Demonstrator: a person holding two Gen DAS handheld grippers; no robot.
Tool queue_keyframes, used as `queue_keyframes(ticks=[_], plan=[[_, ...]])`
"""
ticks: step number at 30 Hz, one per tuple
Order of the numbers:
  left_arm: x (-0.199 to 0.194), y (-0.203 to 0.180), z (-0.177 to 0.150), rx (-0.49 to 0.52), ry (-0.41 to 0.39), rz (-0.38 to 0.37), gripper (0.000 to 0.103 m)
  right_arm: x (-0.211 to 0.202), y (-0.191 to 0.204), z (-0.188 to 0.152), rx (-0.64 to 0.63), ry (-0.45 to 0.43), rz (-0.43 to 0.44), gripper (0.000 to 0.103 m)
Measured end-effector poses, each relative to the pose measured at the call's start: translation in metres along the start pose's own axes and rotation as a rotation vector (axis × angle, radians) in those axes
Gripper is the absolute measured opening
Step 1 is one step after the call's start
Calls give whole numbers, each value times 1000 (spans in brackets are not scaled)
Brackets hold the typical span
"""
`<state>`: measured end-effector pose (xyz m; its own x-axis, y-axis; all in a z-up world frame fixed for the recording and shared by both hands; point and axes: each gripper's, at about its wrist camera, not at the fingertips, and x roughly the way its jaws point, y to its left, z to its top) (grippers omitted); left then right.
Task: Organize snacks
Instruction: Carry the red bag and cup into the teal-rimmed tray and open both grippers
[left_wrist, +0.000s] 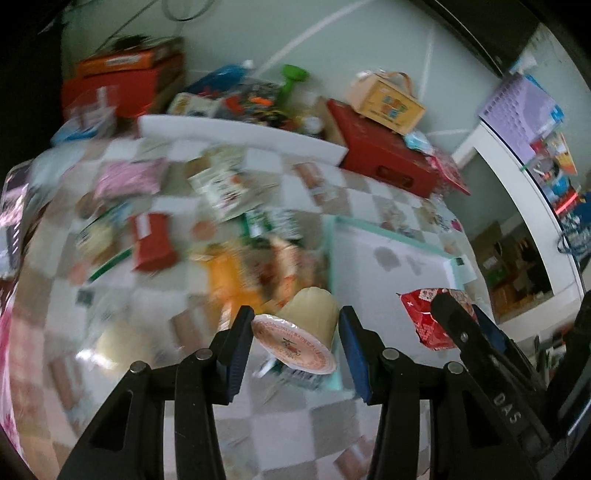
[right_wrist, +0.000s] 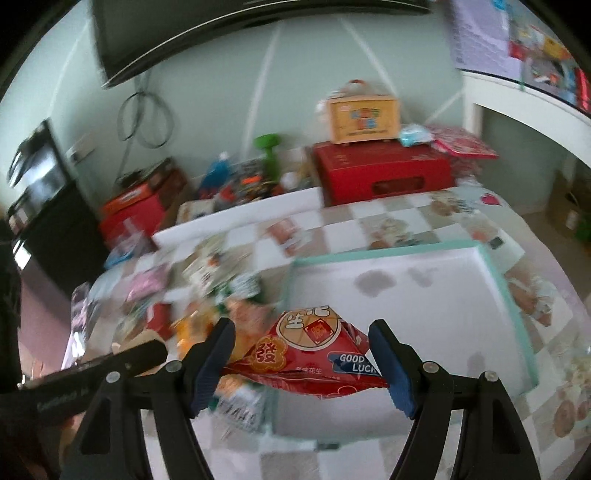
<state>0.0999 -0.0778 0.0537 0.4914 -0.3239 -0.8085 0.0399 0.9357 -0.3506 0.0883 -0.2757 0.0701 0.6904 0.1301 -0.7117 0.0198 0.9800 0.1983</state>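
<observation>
Pudding cup (left_wrist: 308, 330) between left jaws; red packet (right_wrist: 314, 354) between right.

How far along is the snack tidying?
Barely begun: the white tray looks empty. In hand: the left gripper holds a pudding cup, the right gripper a red peanut packet over the tray's edge. Left: the snack pile on the checkered cloth.

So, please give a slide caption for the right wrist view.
Right gripper holding a red peanut snack packet above the mint-rimmed white tray.
</observation>
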Motion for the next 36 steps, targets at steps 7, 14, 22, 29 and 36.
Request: queue_keyframes(ticks=[7,14,22,29,36], plan=[[51,-49,23,90,68,-42,49,28,-56,22,104,11,-124,77],[105,-94,33,175,121,-40,48,49,-115,21,200,29,-232,77],[141,-126,36,224,139,-47,49,54,-162,12,285,45,-308,77],[141,-117,32,186,123,-1,74,53,-169,12,315,50,-285,78],[127,-97,29,152,69,64,94,51,-160,13,278,72,-290,95]])
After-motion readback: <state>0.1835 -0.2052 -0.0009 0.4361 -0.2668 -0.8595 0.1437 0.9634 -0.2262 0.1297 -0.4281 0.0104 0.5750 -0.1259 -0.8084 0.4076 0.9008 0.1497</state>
